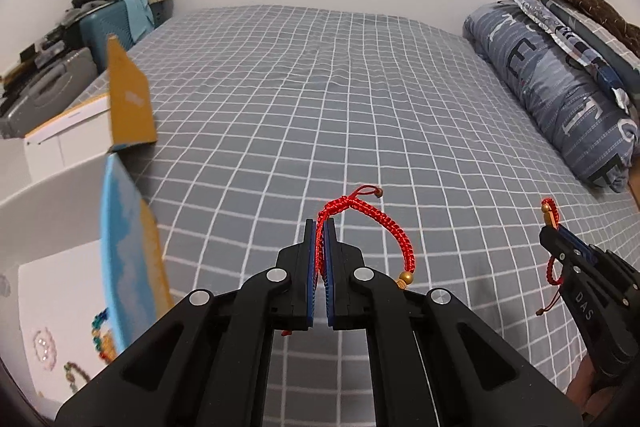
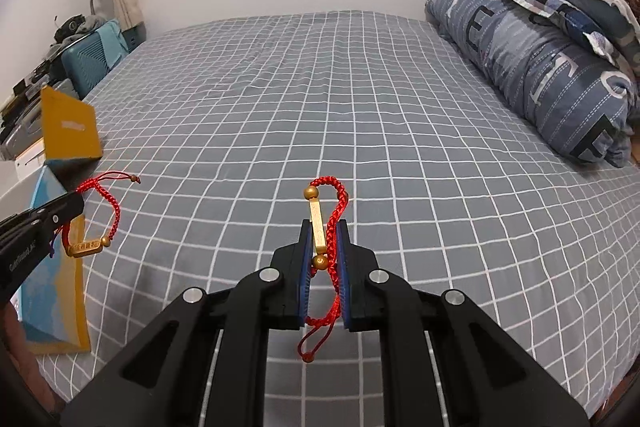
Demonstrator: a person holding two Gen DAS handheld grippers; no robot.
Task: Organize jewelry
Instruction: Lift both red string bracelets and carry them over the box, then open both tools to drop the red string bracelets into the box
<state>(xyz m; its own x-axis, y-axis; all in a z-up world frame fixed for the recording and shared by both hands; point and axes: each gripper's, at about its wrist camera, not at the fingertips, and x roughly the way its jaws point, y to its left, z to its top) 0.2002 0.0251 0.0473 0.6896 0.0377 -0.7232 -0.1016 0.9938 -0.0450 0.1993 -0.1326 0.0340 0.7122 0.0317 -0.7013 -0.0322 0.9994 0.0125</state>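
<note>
Over a grey checked bed, each gripper holds a red braided cord bracelet with gold beads. My left gripper (image 1: 321, 227) is shut on one red bracelet (image 1: 394, 231); its loop arcs to the right and ends at a gold bead. From the right wrist view, that same bracelet (image 2: 114, 211) hangs from the left gripper (image 2: 76, 205) with a gold bar charm below. My right gripper (image 2: 324, 229) is shut on a second red bracelet (image 2: 338, 211), its gold bar standing between the pads and a cord tail hanging underneath. The right gripper (image 1: 554, 227) also shows at the left wrist view's right edge.
An open white box (image 1: 60, 187) with a blue and yellow lid (image 1: 128, 267) stands at the bed's left edge, several pieces of jewelry inside it. A folded grey quilt (image 1: 560, 95) and pillows lie along the right. A suitcase (image 1: 108, 23) and clutter sit far left.
</note>
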